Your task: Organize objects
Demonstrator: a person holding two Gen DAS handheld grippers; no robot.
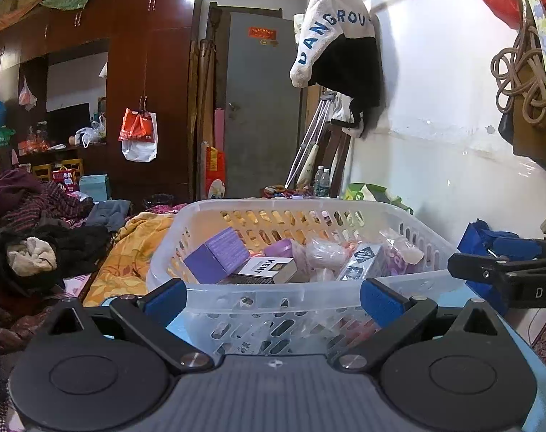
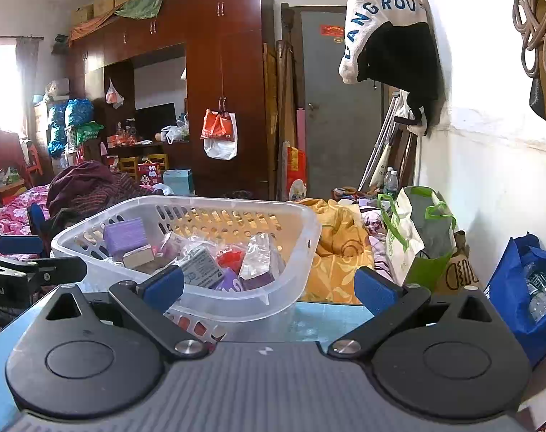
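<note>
A translucent white slotted basket [image 1: 237, 293] stands on a light blue tabletop [image 2: 327, 318]. Inside lie a purple box [image 1: 217, 253], a white KENT pack [image 1: 267, 270], a black-and-white pack [image 1: 361, 261] and several clear wrapped packets [image 1: 325, 252]. My left gripper [image 1: 273, 300] is open, its blue pads either side of the basket's near wall, empty. My right gripper [image 2: 271, 286] is also open and empty, its left pad in front of the basket [image 2: 291, 216] and its right pad past the basket's right corner. The right gripper also shows at the left wrist view's right edge [image 1: 503, 266].
A bed with an orange quilt [image 2: 339, 252] and piled dark clothes [image 1: 39, 223] lies behind the table. A green-and-white bag [image 2: 417, 237] and a blue bag [image 2: 525, 288] stand by the white wall at the right. A dark wardrobe [image 2: 222, 82] and a grey door [image 1: 262, 108] stand at the back.
</note>
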